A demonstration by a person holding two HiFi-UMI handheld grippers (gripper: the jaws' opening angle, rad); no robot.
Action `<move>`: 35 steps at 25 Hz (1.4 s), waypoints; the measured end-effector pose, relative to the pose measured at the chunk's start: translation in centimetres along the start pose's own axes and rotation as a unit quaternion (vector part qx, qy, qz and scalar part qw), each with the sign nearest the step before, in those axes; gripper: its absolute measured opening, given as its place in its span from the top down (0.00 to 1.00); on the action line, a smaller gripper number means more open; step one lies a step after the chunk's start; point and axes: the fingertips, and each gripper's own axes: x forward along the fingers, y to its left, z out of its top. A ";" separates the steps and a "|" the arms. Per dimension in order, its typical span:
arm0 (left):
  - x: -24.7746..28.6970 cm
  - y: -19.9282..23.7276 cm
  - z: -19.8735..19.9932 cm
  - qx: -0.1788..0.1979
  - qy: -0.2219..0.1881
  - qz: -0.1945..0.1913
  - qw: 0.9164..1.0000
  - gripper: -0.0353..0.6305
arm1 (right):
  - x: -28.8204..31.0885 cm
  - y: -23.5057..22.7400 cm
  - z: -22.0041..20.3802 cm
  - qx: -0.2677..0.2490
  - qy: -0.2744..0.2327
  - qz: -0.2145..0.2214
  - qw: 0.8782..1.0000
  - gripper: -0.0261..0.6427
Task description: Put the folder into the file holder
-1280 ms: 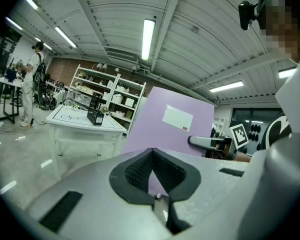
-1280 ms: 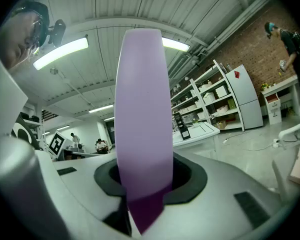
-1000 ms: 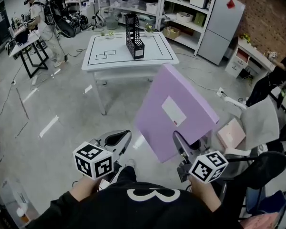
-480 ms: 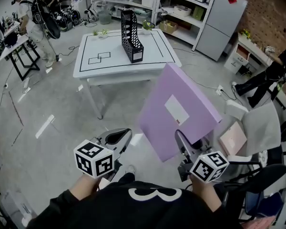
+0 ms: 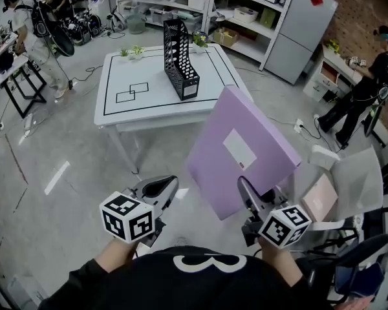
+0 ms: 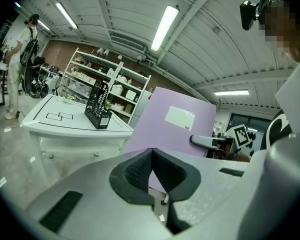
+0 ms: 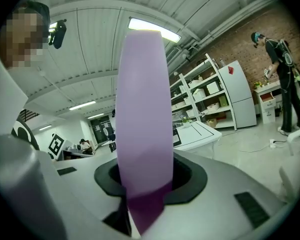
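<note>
The step in hand looks like the carry: the folder is picked up but not yet at the file holder.

The right tongs (image 5: 251, 196) are closed on the bottom edge of the purple folder (image 5: 242, 150). In the right gripper view the folder's edge stands straight up between the two jaws, and they pinch it tight. The folder is up in the air in front of the person, leaning back a little, with its white label facing up.

The left tongs (image 5: 160, 187) hold nothing - their jaws are closed with the tips touching, and they hang just beside the folder without touching it.

The black file holder (image 5: 180, 60) stands upright on the white bench (image 5: 149, 112), well apart from the folder, with bare floor between them.

Next, the folder most likely has to be brought over the bench and lined up with the open top of the file holder - thin edge first. Then it can slide down inside. The left tongs might steady the holder so it does not tip.
</note>
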 end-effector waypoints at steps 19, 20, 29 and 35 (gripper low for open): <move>4.3 9.9 4.6 0.001 -0.004 0.015 1.000 0.94 | 10.9 -3.3 5.2 -0.011 -0.034 -0.008 0.999 0.75; 4.9 10.5 5.0 -0.001 -0.005 0.017 1.000 0.94 | 11.8 -3.7 5.6 -0.014 -0.034 -0.006 0.999 0.75; 10.9 17.0 10.3 0.002 0.006 0.030 1.000 0.94 | 20.6 -7.1 10.5 -0.016 -0.037 0.012 0.999 0.75; 13.7 21.2 14.4 0.007 -0.002 0.046 0.999 0.94 | 25.6 -8.5 14.9 -0.035 -0.052 0.026 0.998 0.75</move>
